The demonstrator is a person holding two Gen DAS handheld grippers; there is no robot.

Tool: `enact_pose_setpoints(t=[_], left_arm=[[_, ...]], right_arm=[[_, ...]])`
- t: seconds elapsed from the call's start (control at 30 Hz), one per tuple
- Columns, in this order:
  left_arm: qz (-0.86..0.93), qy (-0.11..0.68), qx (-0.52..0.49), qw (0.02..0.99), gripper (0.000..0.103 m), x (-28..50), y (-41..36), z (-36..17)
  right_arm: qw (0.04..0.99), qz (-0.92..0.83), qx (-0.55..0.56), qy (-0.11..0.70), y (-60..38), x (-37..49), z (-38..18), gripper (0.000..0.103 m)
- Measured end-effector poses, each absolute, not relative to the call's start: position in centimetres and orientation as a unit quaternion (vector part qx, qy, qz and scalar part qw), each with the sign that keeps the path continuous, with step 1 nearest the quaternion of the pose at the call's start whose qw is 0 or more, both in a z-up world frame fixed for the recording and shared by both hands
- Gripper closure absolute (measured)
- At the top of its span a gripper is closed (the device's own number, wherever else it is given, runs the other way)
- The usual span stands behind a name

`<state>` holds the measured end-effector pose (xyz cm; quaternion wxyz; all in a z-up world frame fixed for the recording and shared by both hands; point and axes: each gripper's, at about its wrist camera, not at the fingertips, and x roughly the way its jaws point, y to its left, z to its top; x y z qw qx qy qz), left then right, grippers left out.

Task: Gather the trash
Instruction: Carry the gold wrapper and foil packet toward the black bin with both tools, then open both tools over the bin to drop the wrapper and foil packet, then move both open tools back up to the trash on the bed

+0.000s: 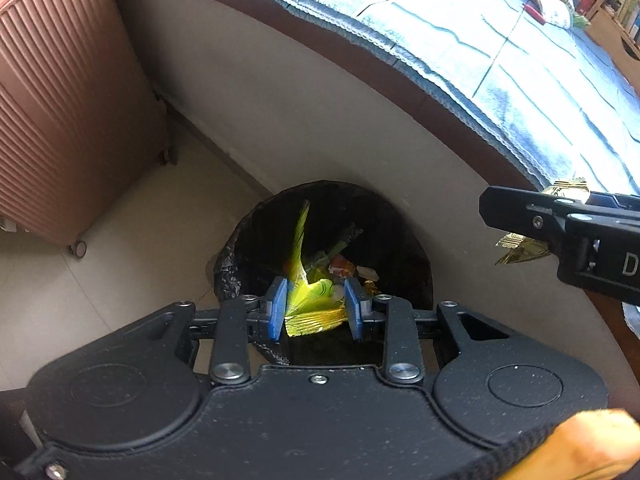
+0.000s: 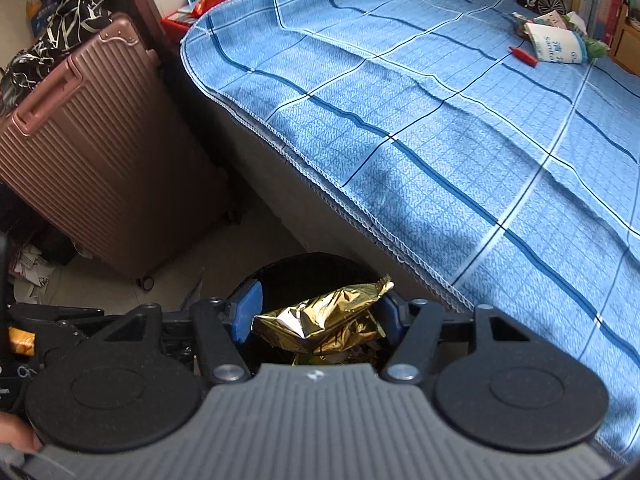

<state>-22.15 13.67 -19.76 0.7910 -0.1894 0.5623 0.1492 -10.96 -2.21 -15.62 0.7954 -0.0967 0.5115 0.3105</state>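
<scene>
Holding pinched wrappers over the bin (image 1: pixel 240 248), left tool (image 1: pixel 316 312) grips yellow wrapper (image 1: pixel 312 304), right tool (image 2: pixel 320 316) gold wrapper (image 2: pixel 328 320); releasing looks next

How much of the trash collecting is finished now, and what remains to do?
Done: several wrappers already lie inside the black bin.

In hand: the left claw holds a yellow-green wrapper over the bin, and the right claw holds a gold foil wrapper near its rim. Neither is dropped yet.

Left: a white packet, a red piece and other scraps remain on the blue bedcover.
</scene>
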Motion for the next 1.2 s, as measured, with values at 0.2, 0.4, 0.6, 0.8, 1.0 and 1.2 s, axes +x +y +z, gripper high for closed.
enact_pose_setpoints(t=[0.2, 0.4, 0.6, 0.8, 1.0, 1.2], left_arm=[[0.147, 0.568, -0.188, 0.788, 0.057, -21.5, 14.5, -21.4], [0.145, 0.574, -0.184, 0.784, 0.047, -21.6, 14.3, -22.3], [0.146, 0.573, -0.198, 0.782, 0.038, -22.7, 14.6, -23.0], [0.15, 0.56, -0.194, 0.791, 0.027, -23.5, 14.9, -21.8], [0.153, 0.54, -0.19, 0.806, 0.024, -23.8, 15.2, -19.4], [0.145, 0.509, -0.18, 0.829, 0.023, -23.7, 14.9, -15.1]], right_arm=[[0.791, 0.306, -0.095, 0.522, -1.2, -9.8, -17.0, 0.036], [0.792, 0.291, -0.083, 0.53, -0.8, -9.1, -18.4, 0.026], [0.794, 0.276, -0.078, 0.536, -0.6, -8.8, -19.3, 0.021], [0.798, 0.264, -0.069, 0.538, -0.8, -9.0, -19.3, 0.019], [0.807, 0.262, -0.057, 0.527, -1.4, -9.4, -17.6, 0.018], [0.827, 0.256, -0.029, 0.499, -2.6, -9.8, -13.6, 0.018]])
